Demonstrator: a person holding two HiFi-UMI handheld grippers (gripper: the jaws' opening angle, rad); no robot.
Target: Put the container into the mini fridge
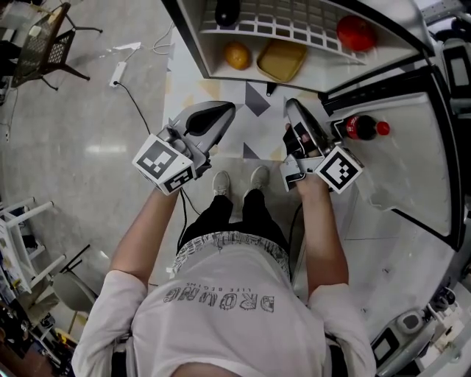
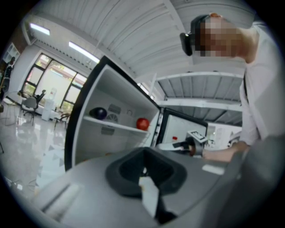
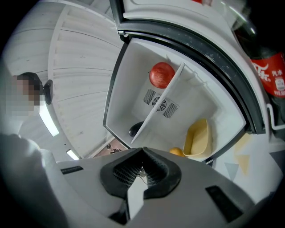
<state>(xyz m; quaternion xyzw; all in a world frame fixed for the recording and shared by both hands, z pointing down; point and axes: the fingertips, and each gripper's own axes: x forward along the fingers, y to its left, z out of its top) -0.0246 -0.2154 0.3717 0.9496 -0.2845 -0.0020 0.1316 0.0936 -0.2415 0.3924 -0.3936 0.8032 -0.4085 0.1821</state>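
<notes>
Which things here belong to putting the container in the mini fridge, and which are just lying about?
Job: yellow container, already inside; mini fridge, standing open.
Lying about: orange, red fruit, dark round thing, cola bottle.

In the fridge (image 1: 200, 51), the container (image 1: 281, 60) lies below the shelf (image 1: 294, 26), with an orange (image 1: 237, 55) just beside it on the left. On the shelf, a ball (image 1: 227, 11) sits at the left end and a round fruit (image 1: 356, 32) at the right end. A bottle (image 1: 360, 127) stands in the door (image 1: 412, 169), right of the fridge.
</notes>
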